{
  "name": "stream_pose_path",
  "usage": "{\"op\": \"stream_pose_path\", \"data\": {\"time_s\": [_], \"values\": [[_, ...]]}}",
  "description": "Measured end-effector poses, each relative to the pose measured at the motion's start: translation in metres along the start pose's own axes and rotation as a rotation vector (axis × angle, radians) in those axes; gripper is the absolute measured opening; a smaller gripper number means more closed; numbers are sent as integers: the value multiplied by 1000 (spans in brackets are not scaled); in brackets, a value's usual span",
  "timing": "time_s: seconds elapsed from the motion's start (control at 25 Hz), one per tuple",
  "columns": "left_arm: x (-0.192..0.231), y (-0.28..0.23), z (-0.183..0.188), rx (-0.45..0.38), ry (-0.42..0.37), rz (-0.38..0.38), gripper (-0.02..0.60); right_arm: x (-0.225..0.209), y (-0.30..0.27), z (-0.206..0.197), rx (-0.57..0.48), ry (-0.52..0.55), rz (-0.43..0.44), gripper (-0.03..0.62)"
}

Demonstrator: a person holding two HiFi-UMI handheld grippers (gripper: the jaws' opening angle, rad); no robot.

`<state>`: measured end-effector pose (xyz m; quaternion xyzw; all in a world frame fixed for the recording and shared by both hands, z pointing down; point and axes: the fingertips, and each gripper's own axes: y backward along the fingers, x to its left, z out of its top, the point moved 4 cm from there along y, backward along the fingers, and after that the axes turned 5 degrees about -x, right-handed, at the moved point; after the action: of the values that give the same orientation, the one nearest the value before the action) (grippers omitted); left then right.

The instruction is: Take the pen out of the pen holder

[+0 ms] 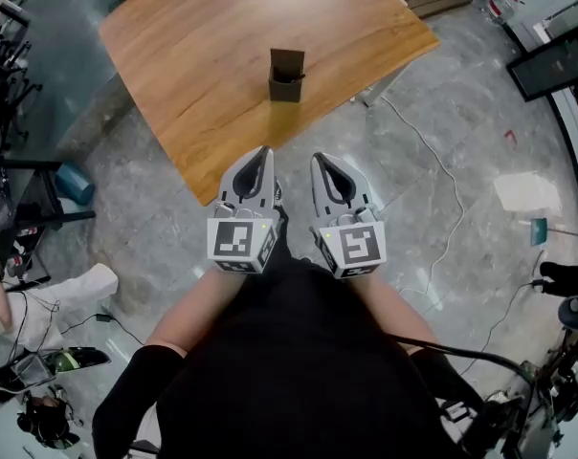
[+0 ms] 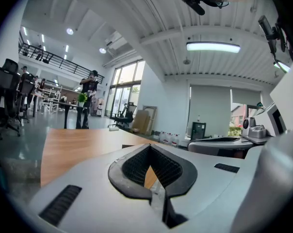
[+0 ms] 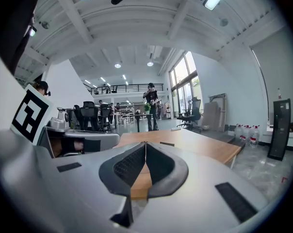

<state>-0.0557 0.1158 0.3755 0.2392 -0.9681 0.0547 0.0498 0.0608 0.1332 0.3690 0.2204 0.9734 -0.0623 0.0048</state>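
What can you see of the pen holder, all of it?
The pen holder is a small, dark brown, matte box with a taller back wall and a lower front. Whether it is wood or plastic is unclear. It stands upright on the wooden table, near the edge closest to the person. Only the table touches it. What is inside cannot be made out.

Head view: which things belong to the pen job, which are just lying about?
Job:
- pen holder, standing on the table
- left gripper and right gripper, both shut, holding nothing
- pen: cannot be made out

Lying about:
- white cable on the floor
- white sheet
- blue object
- dark screen
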Motion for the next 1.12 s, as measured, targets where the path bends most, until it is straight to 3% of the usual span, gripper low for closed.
{"op": "stream_pose_path", "data": {"time_s": [0.28,0.52,0.76,1.12], "values": [[60,-91,6,46,17,-51,6,-28,-108,10,23,14,-10,14],[93,-149,-5,87,25,-101,6,-51,-168,-1,73,-8,-54,14],[108,-189,-11,197,40,-104,6,-77,-201,-25,165,-24,-86,15],[112,-220,-64,261,61,-78,6,-107,-236,-88,370,-82,2,52]]}}
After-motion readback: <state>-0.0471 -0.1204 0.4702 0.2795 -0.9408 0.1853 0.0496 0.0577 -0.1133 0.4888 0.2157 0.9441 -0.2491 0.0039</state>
